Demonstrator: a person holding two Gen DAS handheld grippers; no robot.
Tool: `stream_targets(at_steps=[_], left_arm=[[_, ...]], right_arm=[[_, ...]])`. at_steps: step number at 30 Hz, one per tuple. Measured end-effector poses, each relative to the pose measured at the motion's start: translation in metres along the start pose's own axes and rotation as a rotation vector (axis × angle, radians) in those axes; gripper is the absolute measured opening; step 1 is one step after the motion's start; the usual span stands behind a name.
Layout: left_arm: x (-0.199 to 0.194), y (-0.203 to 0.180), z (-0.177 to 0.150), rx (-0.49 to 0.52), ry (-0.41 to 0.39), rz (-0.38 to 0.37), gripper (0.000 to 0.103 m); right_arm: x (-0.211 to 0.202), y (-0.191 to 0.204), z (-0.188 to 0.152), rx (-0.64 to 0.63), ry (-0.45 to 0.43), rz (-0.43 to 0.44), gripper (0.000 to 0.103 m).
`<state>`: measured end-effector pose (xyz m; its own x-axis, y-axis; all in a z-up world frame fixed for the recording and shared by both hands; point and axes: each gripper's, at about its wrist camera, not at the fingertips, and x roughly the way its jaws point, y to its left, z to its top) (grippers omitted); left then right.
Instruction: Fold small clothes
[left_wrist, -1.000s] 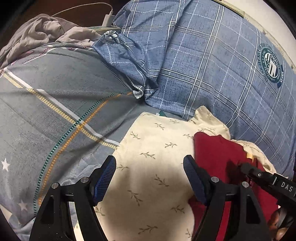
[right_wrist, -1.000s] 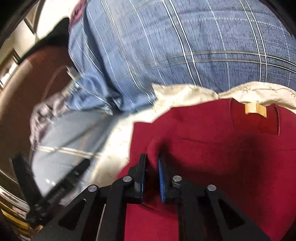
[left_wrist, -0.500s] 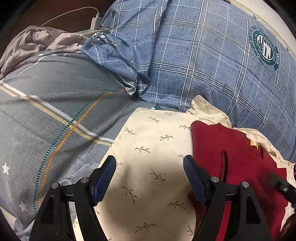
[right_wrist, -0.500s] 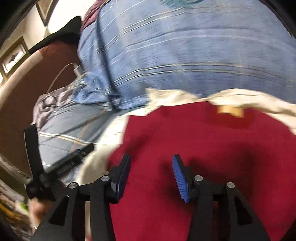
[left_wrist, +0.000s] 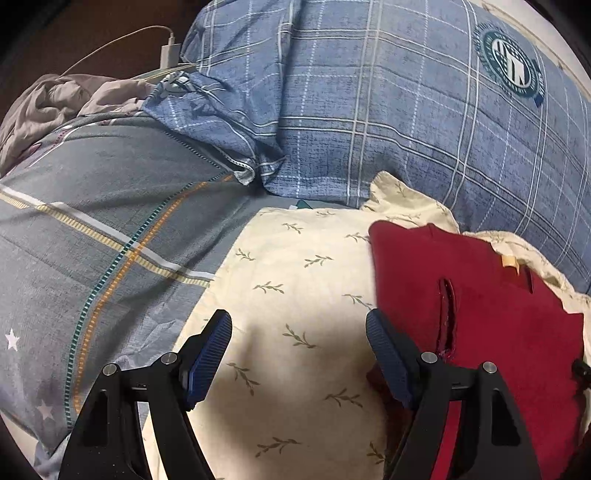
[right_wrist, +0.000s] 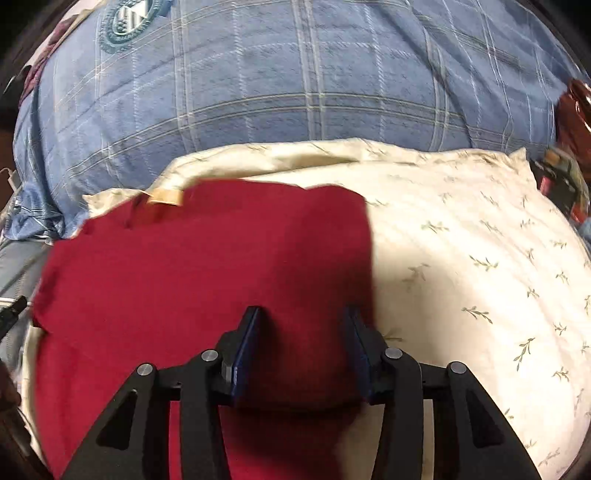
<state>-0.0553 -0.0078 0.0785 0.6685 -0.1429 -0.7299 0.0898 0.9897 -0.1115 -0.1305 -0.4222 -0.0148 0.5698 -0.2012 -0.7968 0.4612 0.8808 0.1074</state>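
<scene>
Right claw (right_wrist: 301, 343), jaws closing over the folded dark-red knit garment (right_wrist: 207, 266) without gripping, risks dragging its fold open; left claw (left_wrist: 297, 349) wide, empty.

We see one red garment (right_wrist: 207, 266) lying flat on a cream leaf-print cloth (right_wrist: 461, 240). A tan label (right_wrist: 166, 195) marks its neckline at 11 o'clock. In the left wrist view the garment (left_wrist: 491, 306) shows a lengthwise slit.

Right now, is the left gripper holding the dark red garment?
No, the left gripper is open over the cream leaf-print pillow, beside the dark red garment.
</scene>
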Motion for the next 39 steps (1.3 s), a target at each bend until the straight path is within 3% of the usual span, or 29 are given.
stream_targets(at_steps=[4, 7, 9, 12, 14, 16, 19, 22, 29, 37, 38, 39], left_arm=[[0.003, -0.004, -0.004, 0.014, 0.005, 0.02, 0.075], [0.004, -0.007, -0.006, 0.02, 0.012, 0.021, 0.075], [0.002, -0.009, -0.009, 0.028, 0.009, 0.022, 0.075], [-0.005, -0.011, -0.016, 0.045, 0.013, 0.0, 0.075], [-0.016, -0.009, -0.023, 0.059, 0.016, -0.033, 0.075], [-0.028, -0.005, -0.029, 0.063, 0.055, -0.117, 0.075], [-0.05, 0.01, -0.047, 0.011, 0.096, -0.213, 0.075], [-0.076, 0.023, -0.069, -0.005, 0.103, -0.241, 0.075], [-0.134, 0.032, -0.113, 0.174, 0.158, -0.226, 0.075], [-0.155, 0.04, -0.151, 0.128, 0.25, -0.278, 0.075], [-0.156, 0.039, -0.154, 0.129, 0.26, -0.274, 0.075], [-0.156, 0.039, -0.158, 0.128, 0.272, -0.268, 0.075]], right_arm=[[-0.019, 0.0, 0.001, -0.005, -0.017, -0.043, 0.05], [-0.024, -0.007, -0.007, -0.009, -0.011, 0.006, 0.053], [-0.012, -0.011, -0.016, -0.02, 0.053, -0.009, 0.057], [-0.021, -0.024, -0.019, 0.049, 0.05, 0.041, 0.058], [-0.047, -0.029, -0.021, 0.07, 0.006, 0.083, 0.058], [-0.071, -0.032, -0.028, 0.047, -0.025, 0.094, 0.059], [-0.101, -0.037, -0.047, 0.016, -0.03, 0.154, 0.069], [-0.123, -0.047, -0.074, 0.0, -0.021, 0.205, 0.073], [-0.147, -0.054, -0.14, -0.066, 0.061, 0.305, 0.073], [-0.14, -0.06, -0.197, -0.026, 0.183, 0.414, 0.072], [-0.137, -0.059, -0.201, -0.021, 0.196, 0.43, 0.071], [-0.135, -0.058, -0.203, -0.018, 0.21, 0.444, 0.064]])
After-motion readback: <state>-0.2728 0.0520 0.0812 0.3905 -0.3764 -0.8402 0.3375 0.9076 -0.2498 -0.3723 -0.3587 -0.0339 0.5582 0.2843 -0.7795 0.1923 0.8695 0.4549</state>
